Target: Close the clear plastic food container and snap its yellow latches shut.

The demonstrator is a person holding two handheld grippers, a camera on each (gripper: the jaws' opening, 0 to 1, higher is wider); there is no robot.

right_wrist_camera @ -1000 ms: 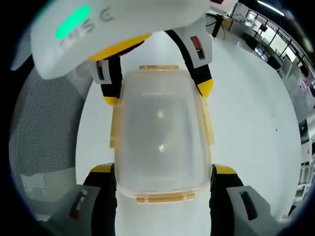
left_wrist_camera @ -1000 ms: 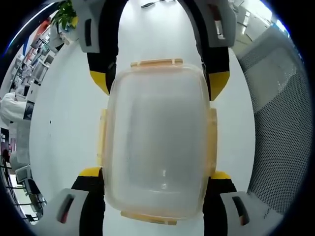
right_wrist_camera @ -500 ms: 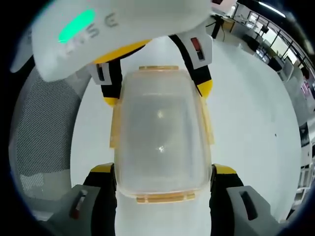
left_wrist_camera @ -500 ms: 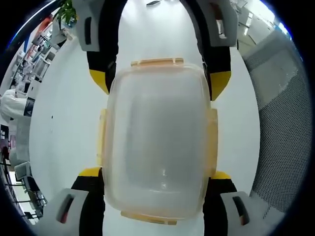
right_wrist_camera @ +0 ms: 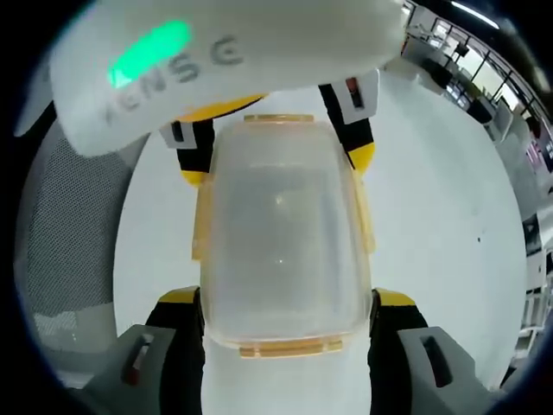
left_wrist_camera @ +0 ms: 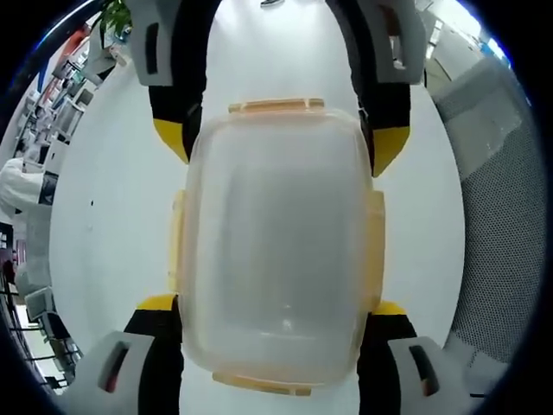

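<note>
The clear food container (left_wrist_camera: 276,246) is found on the white worktop (left_wrist_camera: 112,216) with its lid on, lying directly between the two claws, which face each other from its two short ends. Its long axis runs along the line joining them, so each claw looks down the length of the box.

The left claw (left_wrist_camera: 276,333) is spread wide, its yellow-tipped jaws set on either side of the near end and seemingly touching the container's long sides. The right claw (left_wrist_camera: 281,143) is seen at the far end in the same view, straddling the opposite corners. In the right gripper view the right claw (right_wrist_camera: 285,316) is likewise wide, bracketing its own end, with the left claw (right_wrist_camera: 276,160) opposite. Whether real pressure is applied by either cannot be told.

Yellow latches (left_wrist_camera: 371,246) are seen on all four sides: one along each long side, and one at each short end, the near-end latch (right_wrist_camera: 289,347) lying just ahead of each claw's opening. Whether they are snapped down cannot be judged.

Neither claw is nearer; each is best placed for its own end latch. Open worktop lies on one long side; a mesh chair (left_wrist_camera: 497,216) stands beyond the worktop's edge on the other, so less room is judged there.
</note>
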